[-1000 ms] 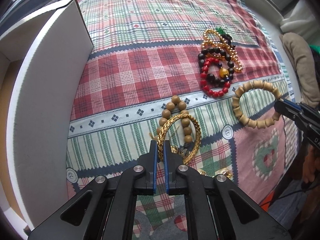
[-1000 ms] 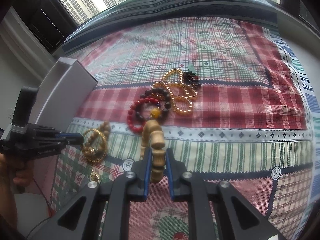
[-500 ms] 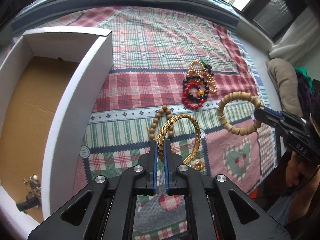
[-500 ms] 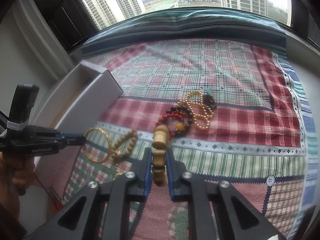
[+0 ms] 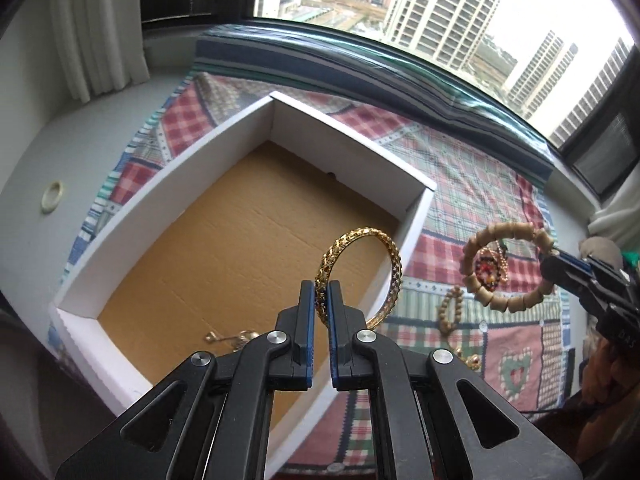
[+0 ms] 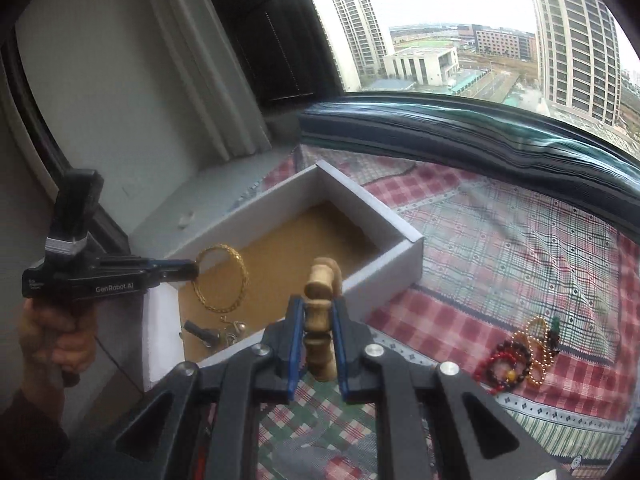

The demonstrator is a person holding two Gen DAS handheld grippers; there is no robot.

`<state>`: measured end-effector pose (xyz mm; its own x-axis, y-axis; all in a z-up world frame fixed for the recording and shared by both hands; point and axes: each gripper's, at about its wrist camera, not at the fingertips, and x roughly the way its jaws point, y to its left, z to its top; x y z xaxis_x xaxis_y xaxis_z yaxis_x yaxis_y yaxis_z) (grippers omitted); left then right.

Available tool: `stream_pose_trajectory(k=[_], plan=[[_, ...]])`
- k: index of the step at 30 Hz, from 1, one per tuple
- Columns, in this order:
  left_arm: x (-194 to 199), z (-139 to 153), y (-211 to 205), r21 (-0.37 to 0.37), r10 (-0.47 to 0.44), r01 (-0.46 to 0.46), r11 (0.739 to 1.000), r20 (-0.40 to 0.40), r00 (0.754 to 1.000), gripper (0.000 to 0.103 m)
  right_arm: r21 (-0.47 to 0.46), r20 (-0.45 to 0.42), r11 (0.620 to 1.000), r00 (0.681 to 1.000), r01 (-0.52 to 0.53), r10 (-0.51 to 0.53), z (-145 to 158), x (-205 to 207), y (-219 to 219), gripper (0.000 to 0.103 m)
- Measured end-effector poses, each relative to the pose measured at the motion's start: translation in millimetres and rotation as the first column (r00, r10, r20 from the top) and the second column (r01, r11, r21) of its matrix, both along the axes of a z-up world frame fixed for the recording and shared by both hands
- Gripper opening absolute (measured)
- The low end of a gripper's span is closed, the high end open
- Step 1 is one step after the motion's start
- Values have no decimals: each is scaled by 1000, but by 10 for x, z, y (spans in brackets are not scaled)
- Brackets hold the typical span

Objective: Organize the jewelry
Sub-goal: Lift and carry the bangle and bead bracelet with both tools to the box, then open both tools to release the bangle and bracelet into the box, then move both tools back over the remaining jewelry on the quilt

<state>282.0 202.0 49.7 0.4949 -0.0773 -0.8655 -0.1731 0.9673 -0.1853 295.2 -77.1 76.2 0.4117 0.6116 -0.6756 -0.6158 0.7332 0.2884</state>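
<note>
The left gripper (image 5: 321,300) pinches a gold filigree bangle (image 5: 358,276) between its jaws, holding it upright above a white box (image 5: 224,132) with a brown cardboard floor. At the right edge, the right gripper (image 5: 554,256) holds a chunky wooden bead bracelet (image 5: 506,266) in the air over a plaid patchwork cloth (image 5: 472,176). A smaller wooden bead bracelet (image 5: 450,310) lies on the cloth between them, and small metal pieces (image 5: 234,336) rest inside the box.
</note>
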Motion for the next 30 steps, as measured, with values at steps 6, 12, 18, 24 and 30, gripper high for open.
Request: stream_pose_trajectory(k=[6, 12, 18, 24, 30], plan=[[182, -621, 639, 0, 141, -142, 990, -92, 986, 3, -52, -47, 989, 989, -140, 137, -255, 183, 1141, 14], [288, -1128, 1030, -19, 202, -208, 978, -168, 965, 3, -93, -127, 971, 970, -221, 208, -739, 351, 1932, 14], [320, -1319, 1050, 9, 218, -221, 975, -200, 955, 9, -128, -182, 964, 961, -233, 208, -1083, 540, 2183, 16], [142, -1061, 887, 46, 219, -215, 975, -116, 969, 52, -172, -108, 975, 986, -143, 125, -1005, 607, 1984, 30], [-302, -464, 358, 60, 137, -141, 988, 58, 989, 72, -170, 73, 983, 993, -75, 89, -424, 274, 1404, 42]])
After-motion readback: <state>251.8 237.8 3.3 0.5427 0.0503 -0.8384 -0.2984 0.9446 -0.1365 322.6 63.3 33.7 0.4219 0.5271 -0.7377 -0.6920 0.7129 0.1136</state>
